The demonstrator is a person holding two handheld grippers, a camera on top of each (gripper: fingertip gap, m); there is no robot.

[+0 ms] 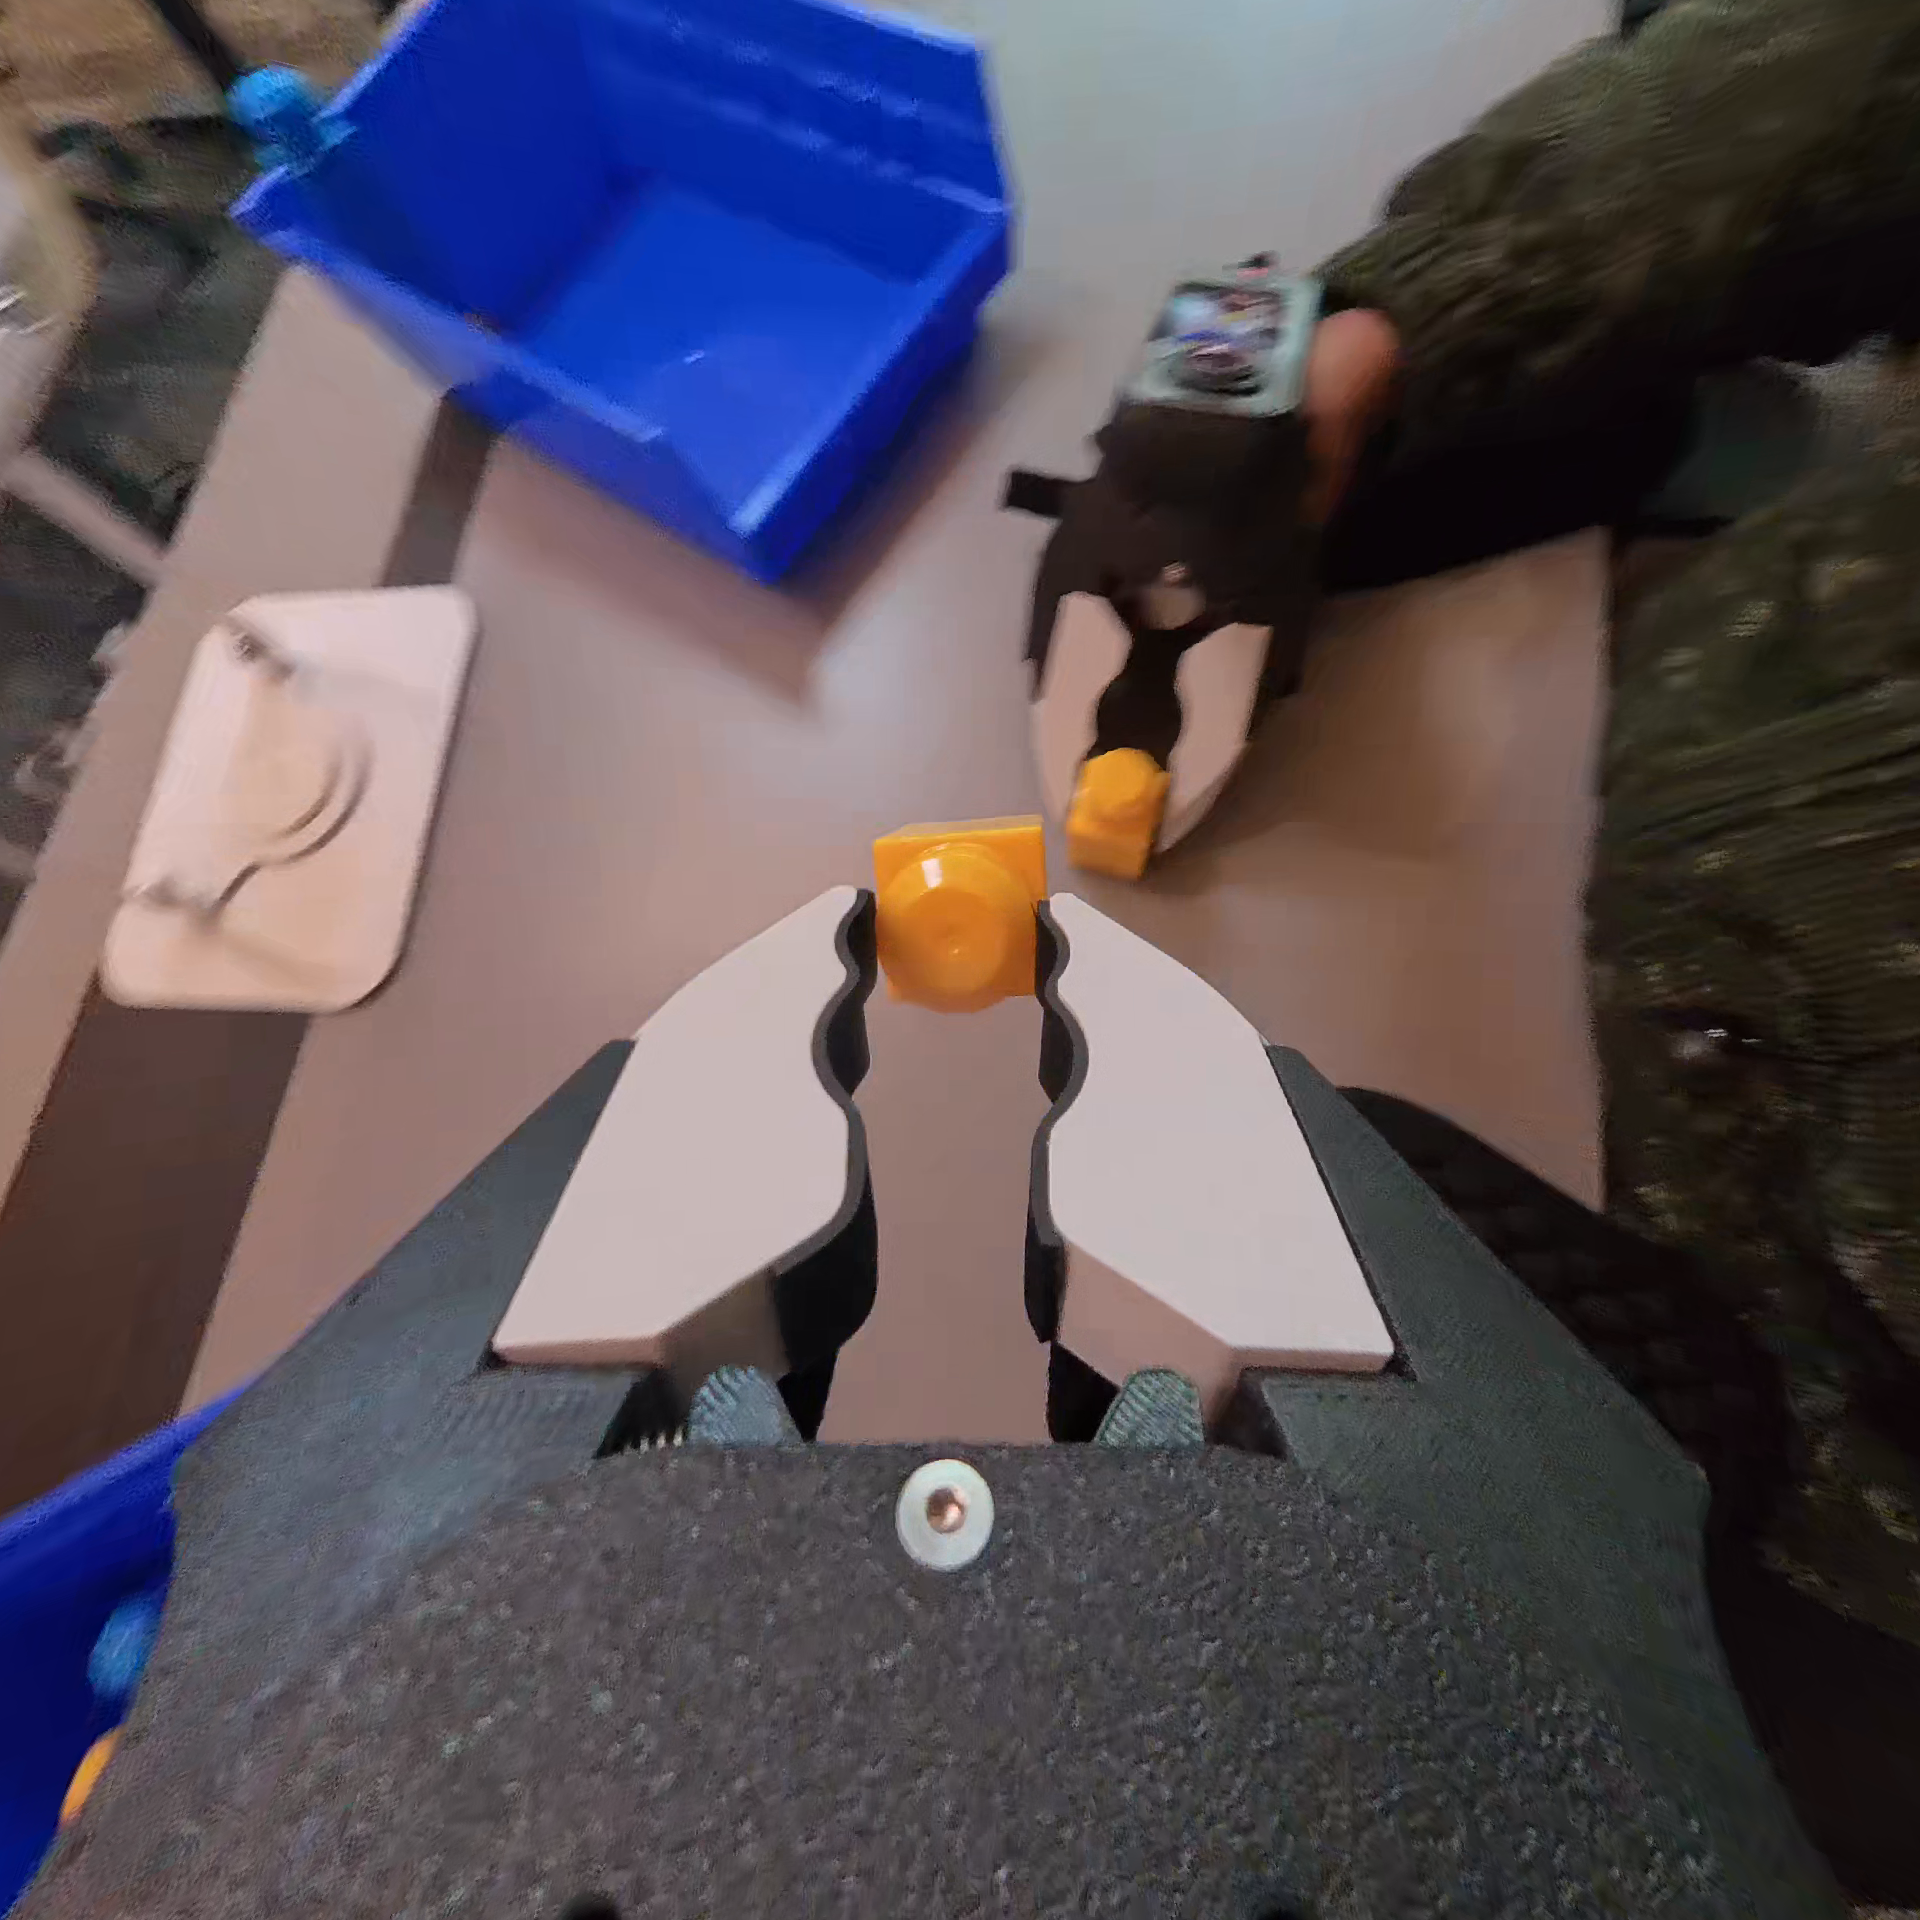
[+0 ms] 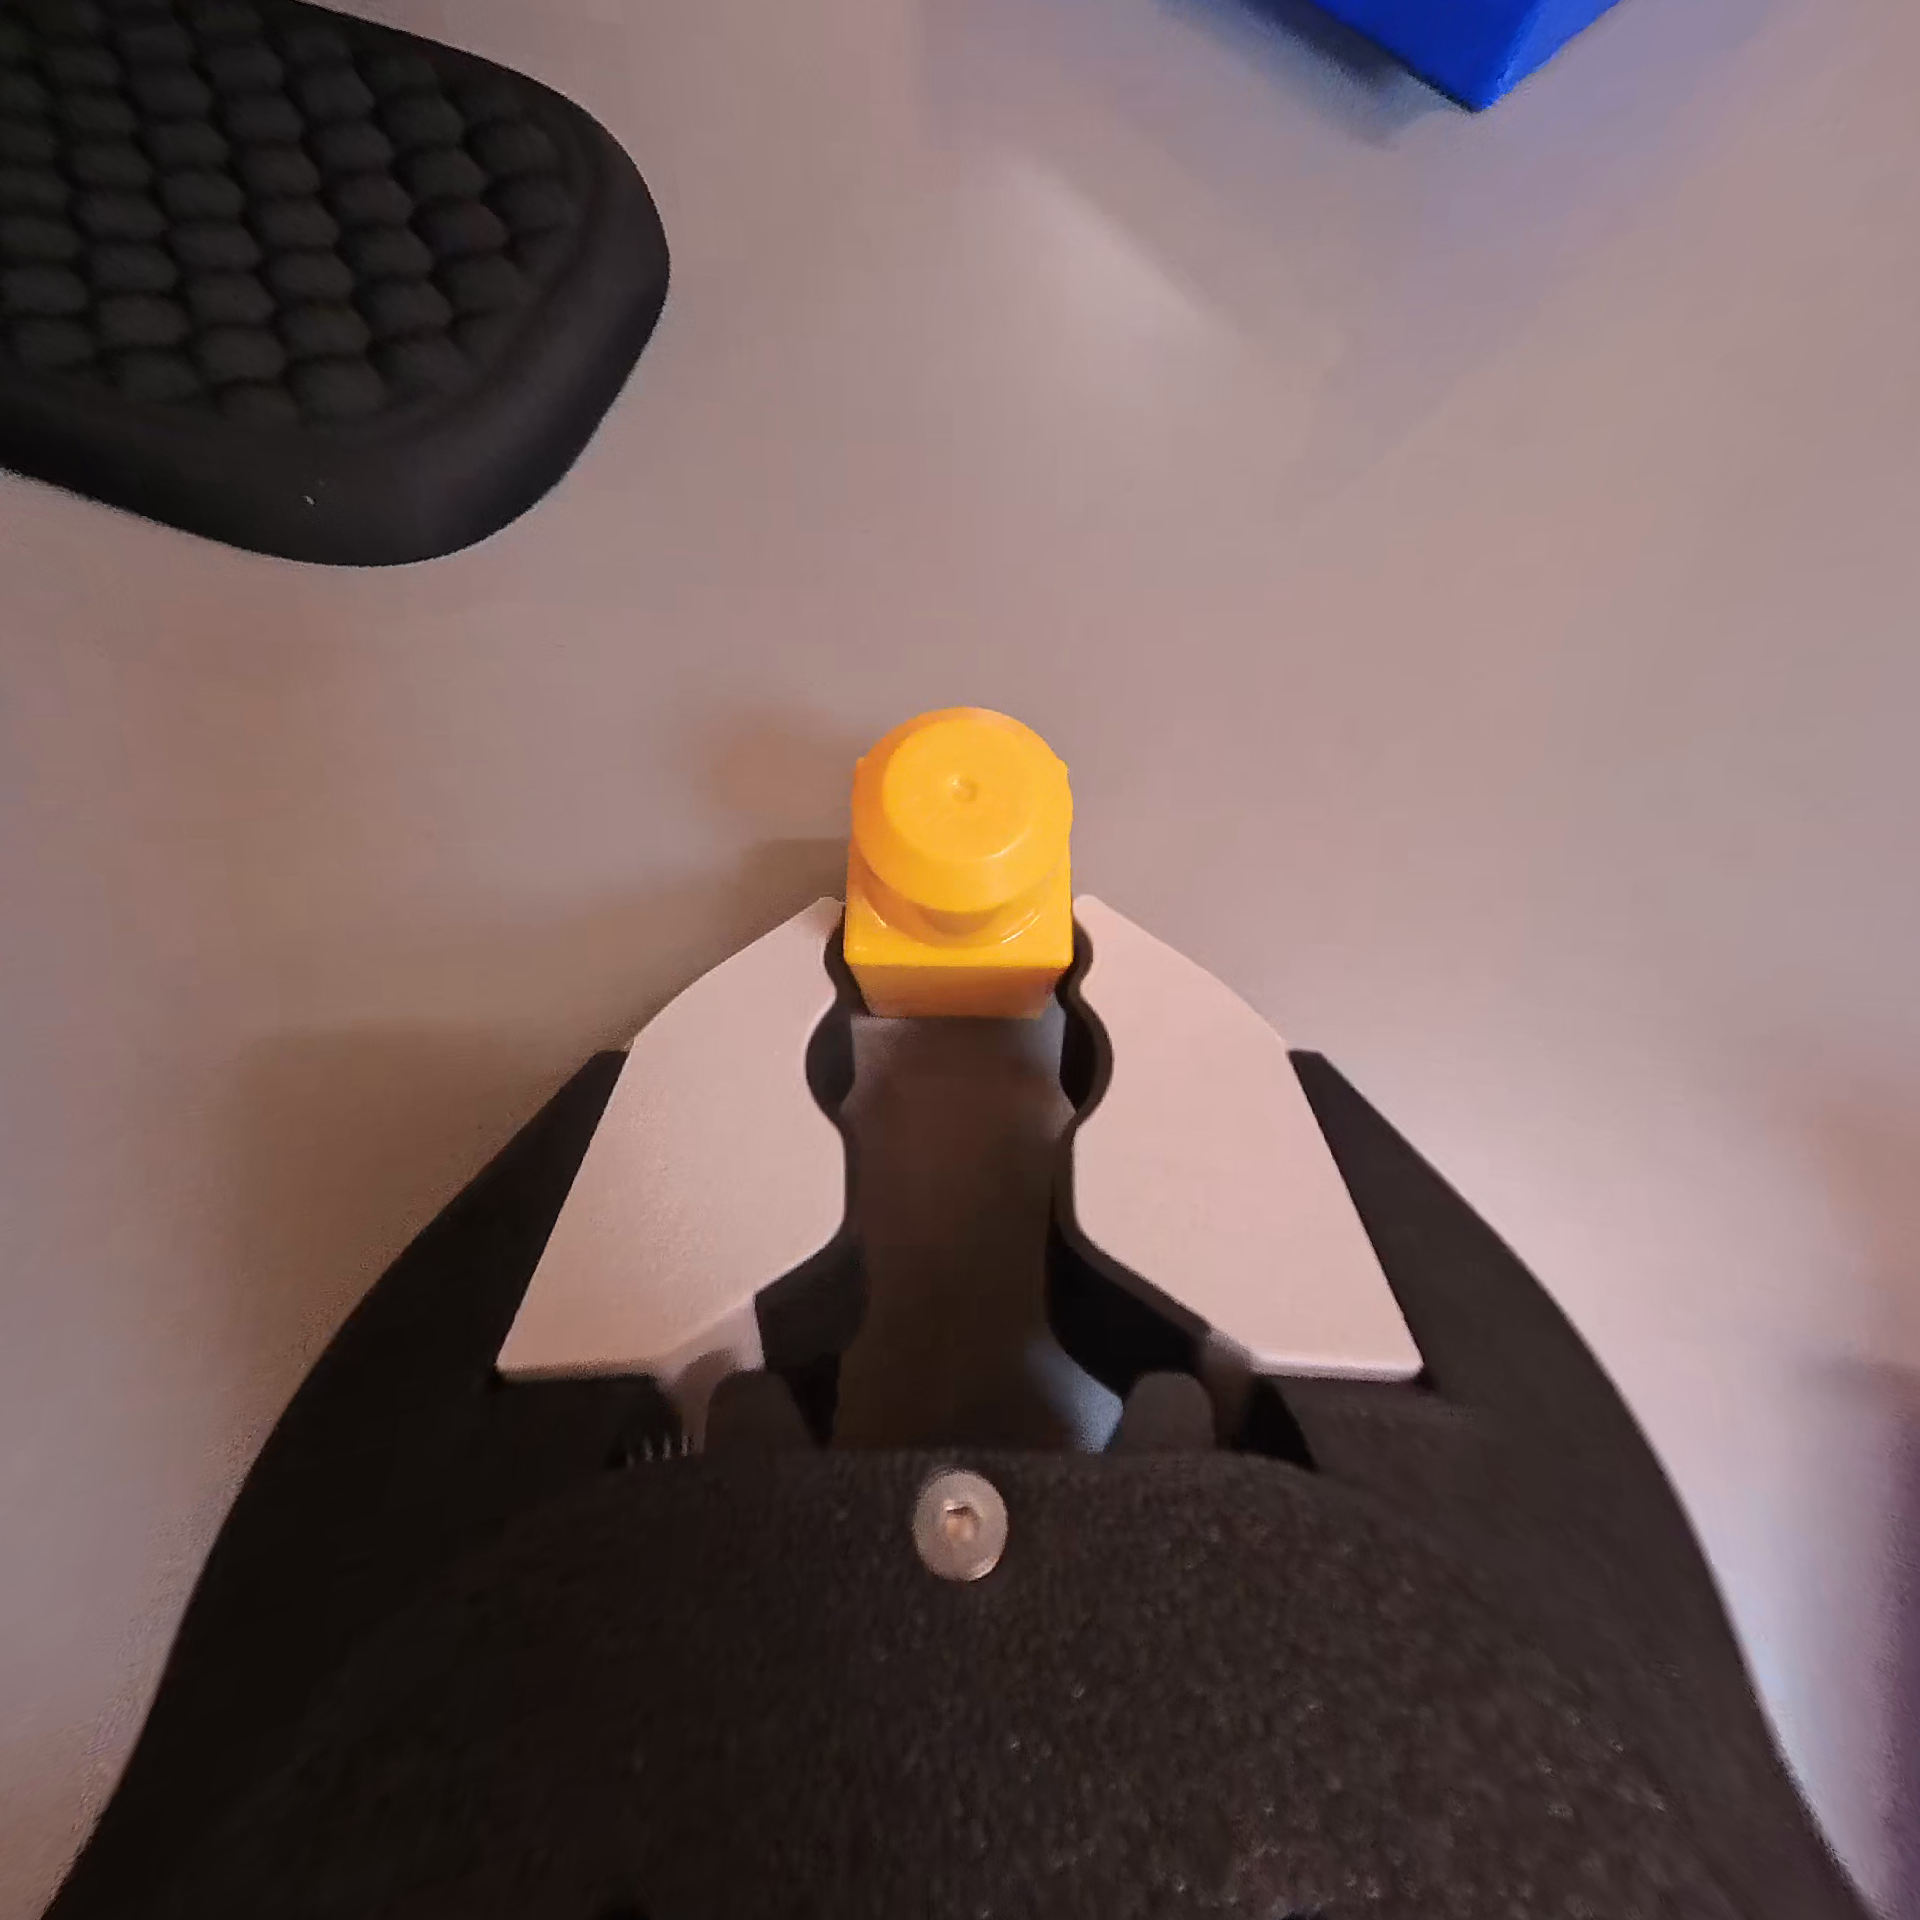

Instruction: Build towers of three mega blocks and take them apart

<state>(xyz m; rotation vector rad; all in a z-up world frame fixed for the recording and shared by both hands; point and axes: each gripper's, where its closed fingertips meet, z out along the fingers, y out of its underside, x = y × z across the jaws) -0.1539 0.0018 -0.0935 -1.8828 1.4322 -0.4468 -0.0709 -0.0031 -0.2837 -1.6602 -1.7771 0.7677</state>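
Observation:
In the left wrist view my left gripper (image 1: 951, 914) is shut on an orange mega block (image 1: 958, 909), its single stud facing the camera. Just to its right my right gripper (image 1: 1120, 821) holds a second orange block (image 1: 1114, 812) down at the table, a hand in a dark green sleeve behind it. In the right wrist view my right gripper (image 2: 958, 956) is shut on that orange block (image 2: 958, 873), which stands upright on the table with its stud on top. The two blocks are close together but apart.
An empty blue bin (image 1: 665, 270) stands at the back left; its corner shows in the right wrist view (image 2: 1455, 42). A pale flat stand (image 1: 281, 800) lies at the left. Another blue bin's edge (image 1: 62, 1579) is at the lower left. A black textured pad (image 2: 281, 270) lies on the table. The tips of one gripper are about 20 cm away from the tips of the other.

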